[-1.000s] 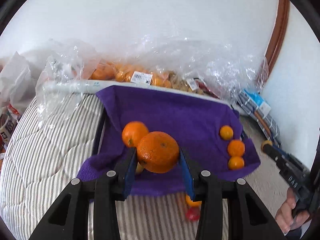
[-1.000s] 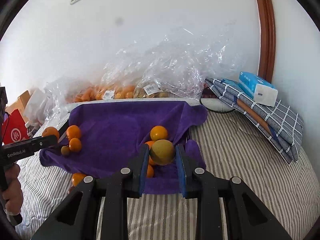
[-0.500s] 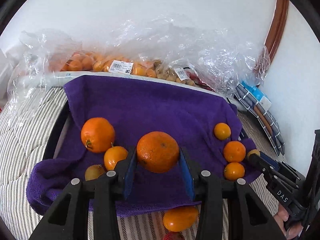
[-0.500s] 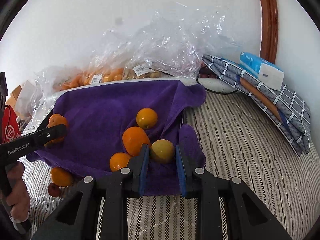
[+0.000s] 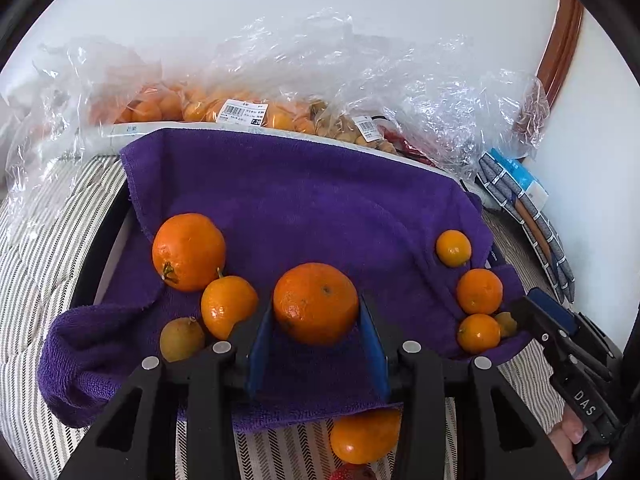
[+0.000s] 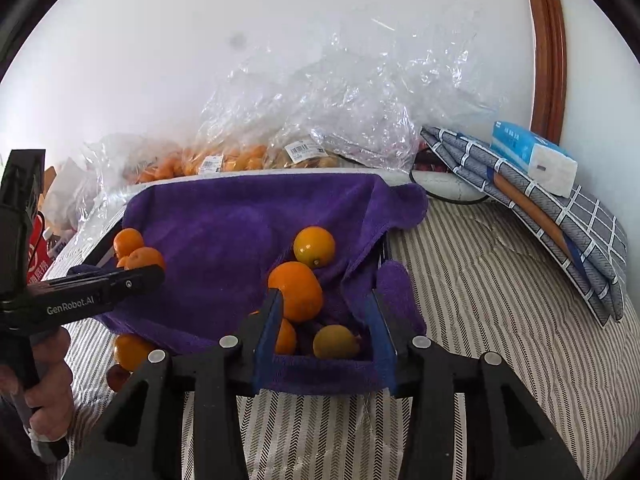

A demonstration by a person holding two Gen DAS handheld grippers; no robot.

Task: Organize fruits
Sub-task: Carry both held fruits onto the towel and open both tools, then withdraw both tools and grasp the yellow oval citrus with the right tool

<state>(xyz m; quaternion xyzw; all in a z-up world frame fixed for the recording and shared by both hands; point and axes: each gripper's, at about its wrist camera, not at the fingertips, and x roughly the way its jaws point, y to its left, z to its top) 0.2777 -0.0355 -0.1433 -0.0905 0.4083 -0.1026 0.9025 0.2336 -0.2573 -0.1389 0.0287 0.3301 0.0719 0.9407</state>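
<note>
Left gripper (image 5: 316, 354) pinches a big orange (image 5: 315, 303) above the purple towel (image 5: 320, 208); right gripper (image 6: 324, 338) is spread, yellowish fruit (image 6: 335, 341) lying loose between its fingers on the towel's right fold. Orange looks firm, fairly heavy, round (could roll), so grip across its widest part. Readable: "GenRobot.AI", "DAS"; bag labels too small.

Partly hidden: an orange fruit (image 5: 362, 436) below the purple towel's (image 5: 304, 208) hem, behind the left gripper's frame; beneath it a red object (image 5: 352, 473) — possibly a fruit — cut by the frame edge. Bagged fruit (image 5: 192, 106) blurred by plastic.
</note>
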